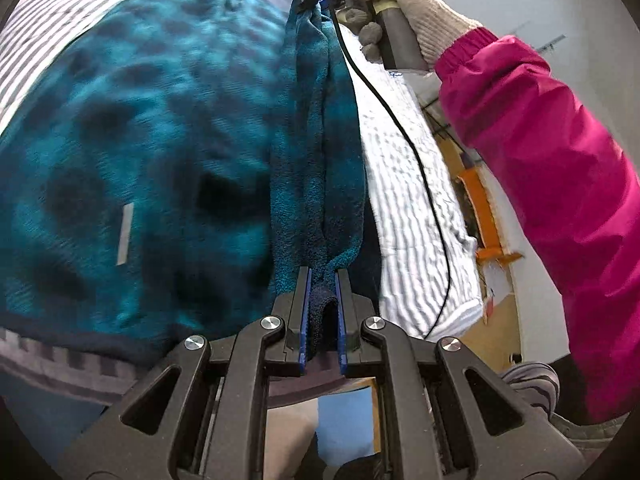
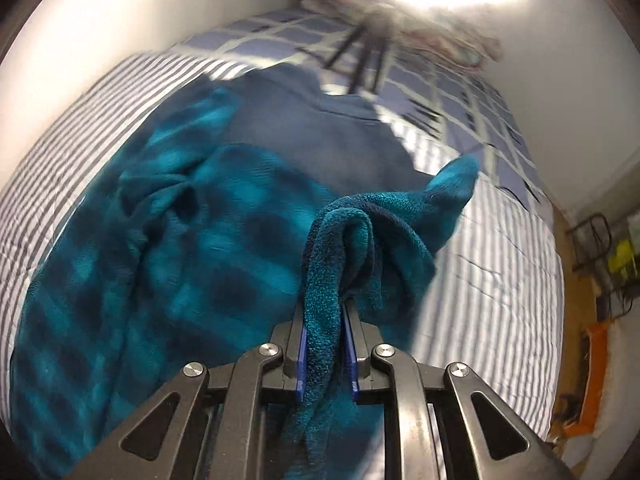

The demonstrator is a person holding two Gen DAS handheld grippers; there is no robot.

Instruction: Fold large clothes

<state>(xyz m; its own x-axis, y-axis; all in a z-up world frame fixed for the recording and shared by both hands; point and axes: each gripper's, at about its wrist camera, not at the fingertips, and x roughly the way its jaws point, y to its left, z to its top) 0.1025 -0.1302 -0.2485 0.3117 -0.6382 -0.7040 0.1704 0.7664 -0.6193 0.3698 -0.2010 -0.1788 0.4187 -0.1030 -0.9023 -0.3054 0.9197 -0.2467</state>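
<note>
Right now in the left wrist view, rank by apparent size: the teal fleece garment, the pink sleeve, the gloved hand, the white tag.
1. Teal fleece garment, fills most of the frame.
2. Pink sleeve, though nearness to the camera enlarges it.
3. Gloved hand.
4. White tag, smallest.

No text, label, brand, number or sign can be read anywhere in either wrist view.

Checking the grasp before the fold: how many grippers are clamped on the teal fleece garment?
2. The left gripper pinches a dark-edged fold near the camera; the right gripper clamps a bunched edge of the teal fleece garment over the striped bed.
</note>
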